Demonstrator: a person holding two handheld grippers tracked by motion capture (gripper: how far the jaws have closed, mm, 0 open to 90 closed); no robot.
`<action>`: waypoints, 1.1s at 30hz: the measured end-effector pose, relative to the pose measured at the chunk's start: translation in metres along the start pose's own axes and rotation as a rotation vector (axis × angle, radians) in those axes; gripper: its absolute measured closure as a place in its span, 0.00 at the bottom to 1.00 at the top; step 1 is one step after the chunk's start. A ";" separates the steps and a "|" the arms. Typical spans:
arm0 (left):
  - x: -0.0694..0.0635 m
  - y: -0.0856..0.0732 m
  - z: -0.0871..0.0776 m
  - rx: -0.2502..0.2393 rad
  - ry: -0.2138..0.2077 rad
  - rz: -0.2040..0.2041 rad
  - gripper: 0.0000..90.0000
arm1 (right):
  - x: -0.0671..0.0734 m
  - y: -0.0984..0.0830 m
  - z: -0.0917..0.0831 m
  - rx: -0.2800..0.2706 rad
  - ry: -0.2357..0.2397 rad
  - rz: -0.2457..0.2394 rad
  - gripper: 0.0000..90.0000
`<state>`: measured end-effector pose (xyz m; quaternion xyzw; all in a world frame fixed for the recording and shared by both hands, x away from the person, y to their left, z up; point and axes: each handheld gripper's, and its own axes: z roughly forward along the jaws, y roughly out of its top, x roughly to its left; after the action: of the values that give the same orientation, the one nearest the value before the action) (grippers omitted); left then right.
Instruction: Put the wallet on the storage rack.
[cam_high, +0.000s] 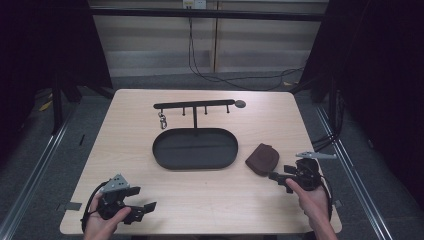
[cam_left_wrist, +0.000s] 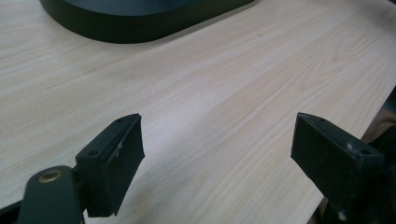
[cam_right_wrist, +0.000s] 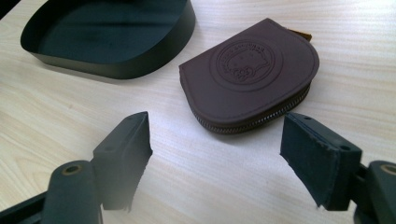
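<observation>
Brown leather, stamped with a round emblem, marks the small zip pouch lying flat on the pale wooden counter, just ahead of the right hand-held gripper. That gripper is released, its jaws spread wide with nothing between them and aimed at the pouch's zipped edge, which suggests a reach to pick it up. It comes in low and nearly level, probably so the jaws can close across the thin pouch from its sides. The left hand-held gripper rests near the front edge on the opposite side, also released and empty, well apart from the pouch and apparently waiting. Farther on, just beside the pouch, sits the black oval tray, bare inside. A post rises behind it to a hook rail, where a small key clip hangs near its left end.
</observation>
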<state>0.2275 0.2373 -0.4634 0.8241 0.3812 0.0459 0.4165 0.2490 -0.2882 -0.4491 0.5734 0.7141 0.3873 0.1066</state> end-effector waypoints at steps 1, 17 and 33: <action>0.000 0.000 0.000 -0.001 0.002 0.003 0.19 | 0.000 0.003 0.001 0.010 -0.001 0.001 0.24; -0.002 -0.003 0.001 0.017 -0.007 0.013 0.19 | -0.014 0.049 0.024 0.196 -0.052 0.016 0.24; -0.004 -0.002 0.002 0.027 -0.015 0.030 0.19 | -0.018 0.096 0.059 0.445 -0.141 -0.052 0.20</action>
<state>0.2245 0.2345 -0.4654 0.8355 0.3663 0.0407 0.4076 0.3608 -0.2747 -0.4289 0.5896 0.7873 0.1765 0.0371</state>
